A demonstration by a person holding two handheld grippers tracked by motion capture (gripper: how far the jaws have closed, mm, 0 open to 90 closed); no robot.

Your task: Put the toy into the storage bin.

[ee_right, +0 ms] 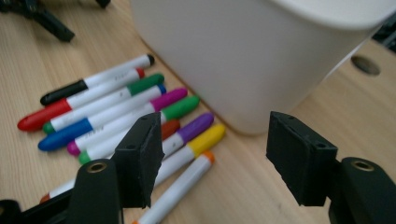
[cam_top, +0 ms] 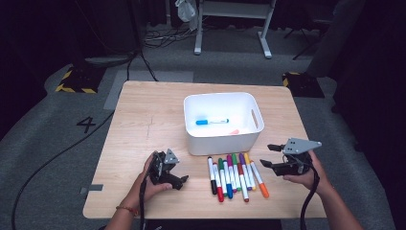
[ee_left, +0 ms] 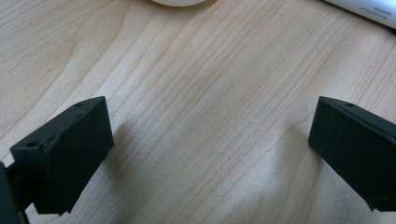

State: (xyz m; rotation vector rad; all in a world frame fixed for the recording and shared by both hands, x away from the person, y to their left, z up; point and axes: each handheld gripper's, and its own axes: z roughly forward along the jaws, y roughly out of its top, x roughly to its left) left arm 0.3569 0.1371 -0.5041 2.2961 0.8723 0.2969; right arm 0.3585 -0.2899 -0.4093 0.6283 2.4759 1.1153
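A white bin (cam_top: 191, 129) stands mid-table with a light-blue marker (cam_top: 212, 121) lying inside it. In front of the bin, several coloured markers (cam_top: 234, 175) lie side by side on the wooden table (cam_top: 143, 120). My right gripper (cam_top: 269, 155) hovers just right of the row, open, its jaws pointing left at the markers. In the right gripper view the gripper (ee_right: 212, 158) has nothing between its pads, and the markers (ee_right: 116, 112) and the bin (ee_right: 243, 56) lie beyond. My left gripper (cam_top: 176, 173) rests left of the row, and in the left gripper view it (ee_left: 205, 154) stands wide open over bare wood.
A small pinkish thing (cam_top: 234, 131) lies in the bin's near right corner. The bin's edge (ee_left: 180, 1) and one white marker (ee_left: 369, 9) show at the top of the left gripper view. Cables (cam_top: 57, 158) run across the floor to the left.
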